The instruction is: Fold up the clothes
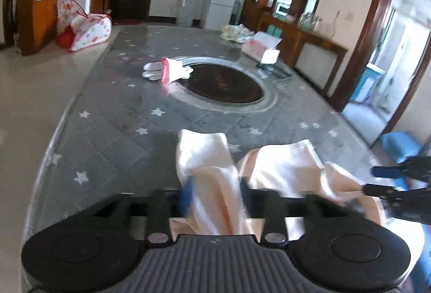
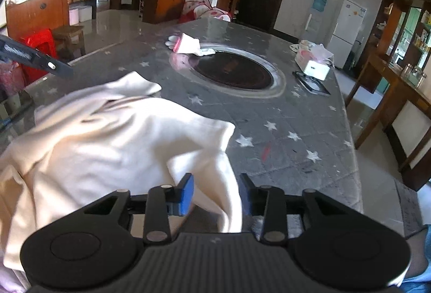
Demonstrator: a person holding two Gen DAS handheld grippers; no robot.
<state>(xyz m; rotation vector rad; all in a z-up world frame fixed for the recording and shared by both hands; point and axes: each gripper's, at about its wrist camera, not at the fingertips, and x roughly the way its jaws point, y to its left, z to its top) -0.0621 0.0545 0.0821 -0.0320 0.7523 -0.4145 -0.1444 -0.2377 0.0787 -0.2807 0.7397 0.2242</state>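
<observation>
A cream garment (image 2: pixel 102 142) lies bunched on the near end of the grey star-patterned table (image 2: pixel 296 131). In the left wrist view its folds (image 1: pixel 215 171) pass between the fingers of my left gripper (image 1: pixel 215 196), which is closed on the cloth. My right gripper (image 2: pixel 216 193) has its blue-padded fingers (image 2: pixel 187 194) apart, with a fold of the garment hanging between them, not pinched. The right gripper also shows at the right edge of the left wrist view (image 1: pixel 396 179). The left gripper's finger (image 2: pixel 35 58) shows at the left of the right wrist view.
A round dark inset (image 2: pixel 234 72) sits mid-table, with a white-and-pink glove (image 2: pixel 188 46) at its far rim. A white box (image 2: pixel 315 66) and a dark tray (image 2: pixel 312 84) stand at the right edge. A wooden sideboard (image 2: pixel 398 88) is to the right.
</observation>
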